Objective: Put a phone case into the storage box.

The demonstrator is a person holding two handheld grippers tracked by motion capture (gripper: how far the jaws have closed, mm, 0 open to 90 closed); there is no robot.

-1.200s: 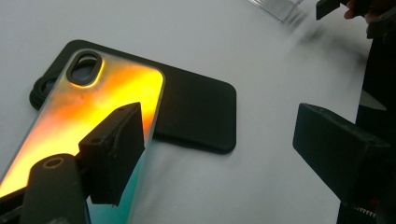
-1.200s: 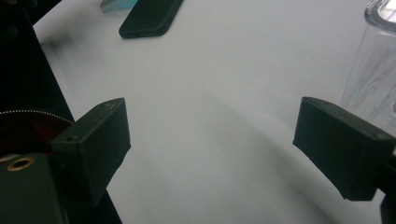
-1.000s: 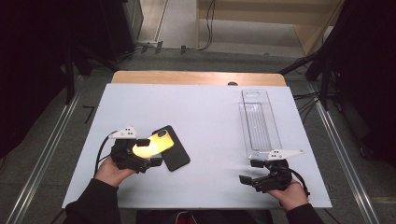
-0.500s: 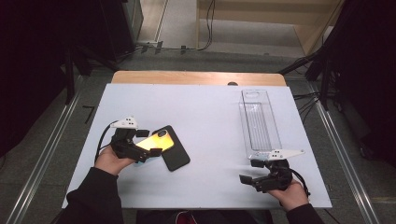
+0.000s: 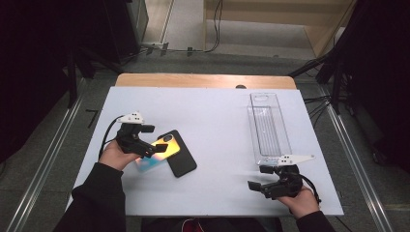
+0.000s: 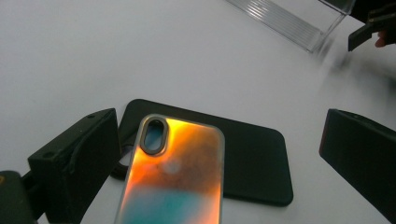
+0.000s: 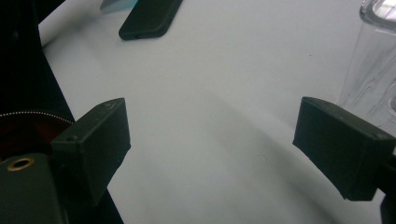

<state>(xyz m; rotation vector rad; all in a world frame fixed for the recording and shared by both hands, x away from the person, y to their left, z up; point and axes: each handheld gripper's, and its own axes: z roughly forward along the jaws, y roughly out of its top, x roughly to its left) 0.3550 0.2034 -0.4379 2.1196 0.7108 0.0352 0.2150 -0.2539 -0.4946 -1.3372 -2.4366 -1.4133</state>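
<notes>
The orange case [image 6: 175,172] lies partly on top of the black case [image 6: 243,158], covering that case's near-left part; its own lower end is cut off at the bottom of the left gripper view. Whether the orange case rests flat on the black case or is tipped up cannot be told.

The left gripper [image 5: 147,145] sits over the orange case's left end. In its own view the jaws stand wide apart, one just left of the orange case, the other well to its right, neither clearly touching it. In the high view the gripper body hides the contact.

The right gripper [image 5: 263,186] is well right of the black case, near the table's front edge, jaws spread wide with bare table between them. Part of it shows blurred at the top right of the left gripper view.

A clear tray [image 5: 268,125] lies far right of the black case, its near end just beyond the right gripper. In the right gripper view its wall is cut off at the frame edge.

The table [image 5: 217,121] has a white top with a wooden strip along the far edge. Beyond it are a grey floor, cables and dark equipment, too dim to make out.
</notes>
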